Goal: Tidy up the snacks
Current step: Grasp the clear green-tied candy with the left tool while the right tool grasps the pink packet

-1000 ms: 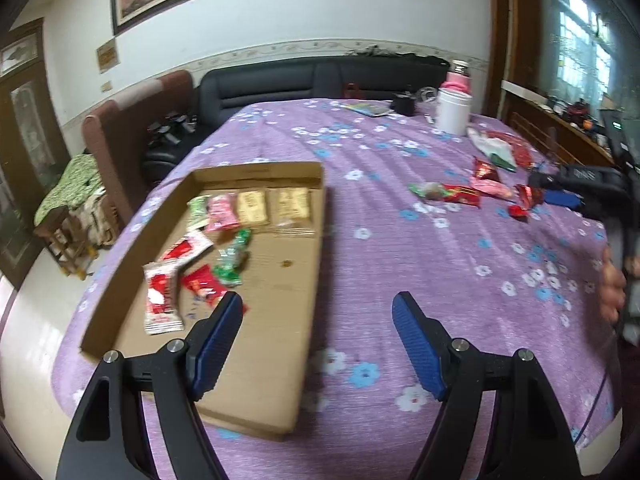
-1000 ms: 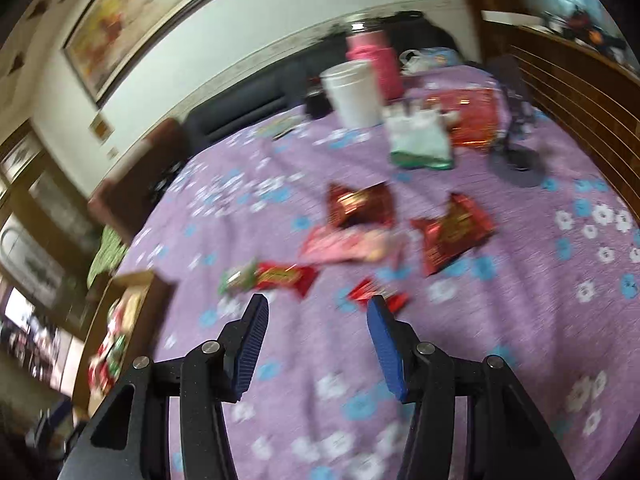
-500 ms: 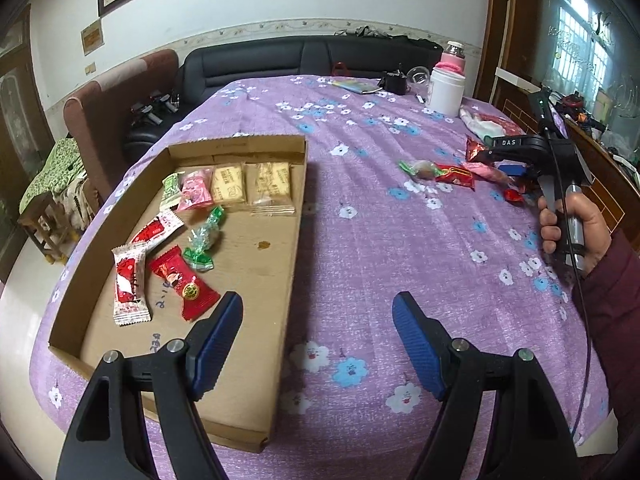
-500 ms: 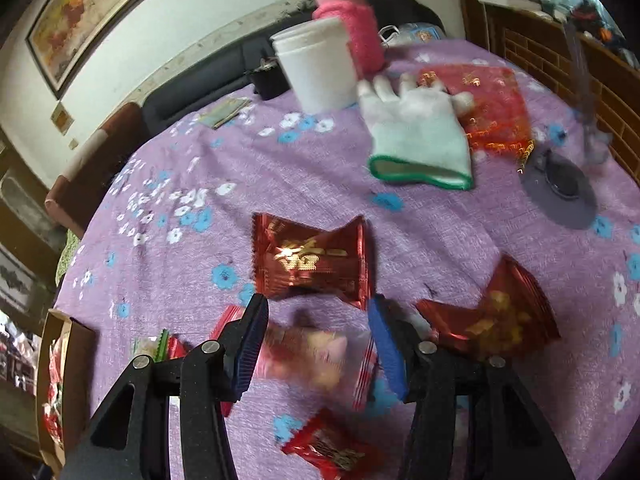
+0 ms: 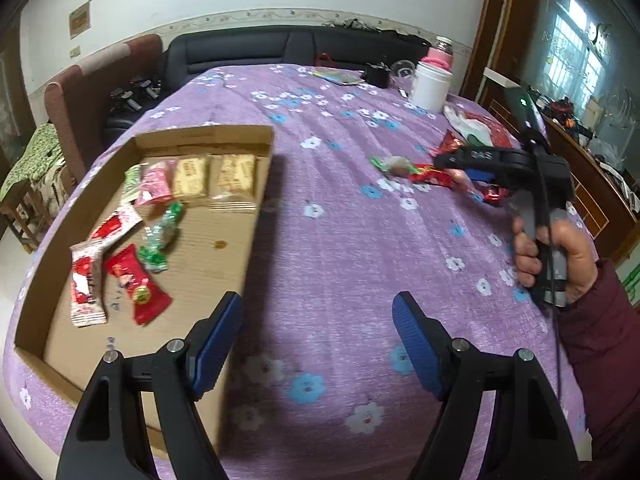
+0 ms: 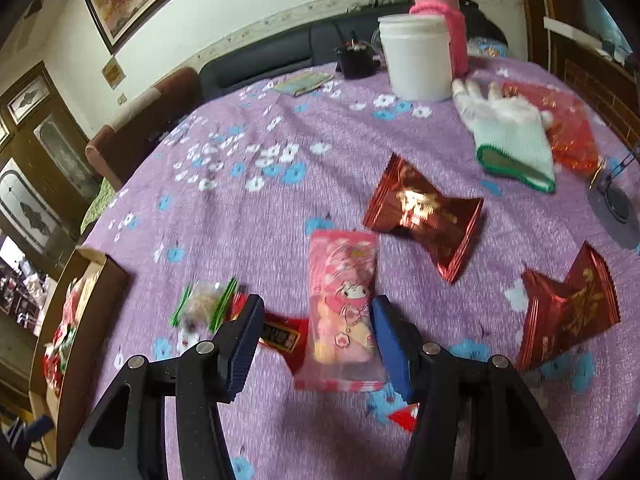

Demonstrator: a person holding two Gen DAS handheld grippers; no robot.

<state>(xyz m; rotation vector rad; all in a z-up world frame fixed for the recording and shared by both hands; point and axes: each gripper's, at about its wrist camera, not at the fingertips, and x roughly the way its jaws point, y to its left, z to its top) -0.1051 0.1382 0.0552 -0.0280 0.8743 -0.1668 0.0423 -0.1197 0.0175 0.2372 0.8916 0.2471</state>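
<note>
A pink cartoon snack packet [image 6: 344, 300] lies flat on the purple flowered tablecloth between the fingers of my right gripper [image 6: 316, 332]. Its jaws are opening; the left pad stands clear of the packet and the right pad sits at its edge. Beside the packet lie a small red packet [image 6: 280, 336], a clear green-ended candy [image 6: 202, 304] and two shiny red wrappers [image 6: 424, 212] [image 6: 568, 312]. My left gripper [image 5: 318, 320] hangs open and empty over the cloth beside the cardboard tray [image 5: 208, 248], which holds several sorted snacks.
A white jar [image 6: 416, 56], a pink-sleeved bottle [image 6: 440, 4], a white glove [image 6: 512, 140] and a red bag [image 6: 568, 128] stand at the table's far side. A person's hand [image 5: 552, 252] holds the right gripper's handle. Sofa and armchair lie beyond the table.
My right gripper has moved forward and down over the loose snacks, so the pink packet now lies between its fingers. The left gripper has drifted slightly along the tray's edge, still open.
</note>
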